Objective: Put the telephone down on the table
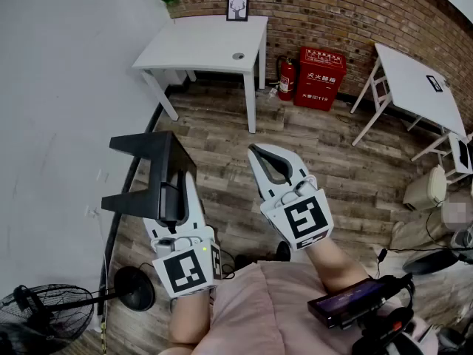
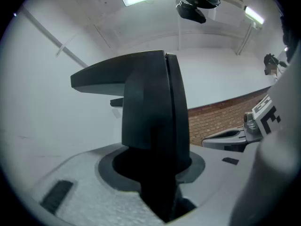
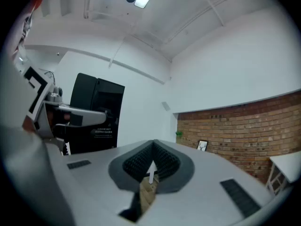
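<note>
The telephone [image 1: 151, 170] is up in the air right now, a black wedge-shaped thing hanging over the wooden floor [image 1: 222, 135], nowhere near a tabletop. My left gripper [image 1: 176, 198] has it. In the left gripper view the jaws are clamped on one end of the body, and the telephone [image 2: 150, 107] stands up out of them and fills most of that picture. My right gripper [image 1: 259, 154] is near it but not touching. Its jaws are pressed together with nothing in them, pointing out across the room.

I'd call this the carry stage: gripped, but the setting down isn't started yet. The white table [image 1: 207, 46] by the brick wall [image 1: 332, 13] looks like the obvious landing spot, well ahead of me. Its top is mostly bare apart from a small picture frame [image 1: 237, 7] at the back. Next move, I reckon, is getting over there, lowering the telephone flat onto the top, and only then letting the jaws go. It's held by one end, so it could tip.
</note>
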`<state>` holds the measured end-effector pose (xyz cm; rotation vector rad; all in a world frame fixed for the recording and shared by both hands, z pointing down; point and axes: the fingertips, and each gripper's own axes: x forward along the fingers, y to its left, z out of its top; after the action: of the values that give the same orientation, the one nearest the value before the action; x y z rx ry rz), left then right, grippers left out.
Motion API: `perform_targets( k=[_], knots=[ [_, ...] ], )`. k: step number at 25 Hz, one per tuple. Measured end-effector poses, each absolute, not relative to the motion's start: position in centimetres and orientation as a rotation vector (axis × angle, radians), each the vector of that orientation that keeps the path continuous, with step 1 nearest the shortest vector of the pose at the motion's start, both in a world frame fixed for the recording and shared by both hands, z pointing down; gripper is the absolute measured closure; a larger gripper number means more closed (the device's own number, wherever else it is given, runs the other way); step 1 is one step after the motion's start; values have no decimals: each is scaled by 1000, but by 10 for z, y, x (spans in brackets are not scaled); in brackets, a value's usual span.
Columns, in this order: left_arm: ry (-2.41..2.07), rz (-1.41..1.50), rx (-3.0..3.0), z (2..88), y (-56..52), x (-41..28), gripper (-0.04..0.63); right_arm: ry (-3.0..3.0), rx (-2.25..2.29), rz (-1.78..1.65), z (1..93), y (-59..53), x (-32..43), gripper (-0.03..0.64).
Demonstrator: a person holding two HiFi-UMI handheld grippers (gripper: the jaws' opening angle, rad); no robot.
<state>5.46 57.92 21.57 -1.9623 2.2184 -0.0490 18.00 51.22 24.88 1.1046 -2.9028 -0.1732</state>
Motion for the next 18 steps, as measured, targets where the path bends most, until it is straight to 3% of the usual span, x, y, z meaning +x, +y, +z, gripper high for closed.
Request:
perform_targets(
  k=[18],
  knots=[
    [2126,-74,-2167,220,567,83,433,-2981,1006,-133,246,508,198,611]
  ],
)
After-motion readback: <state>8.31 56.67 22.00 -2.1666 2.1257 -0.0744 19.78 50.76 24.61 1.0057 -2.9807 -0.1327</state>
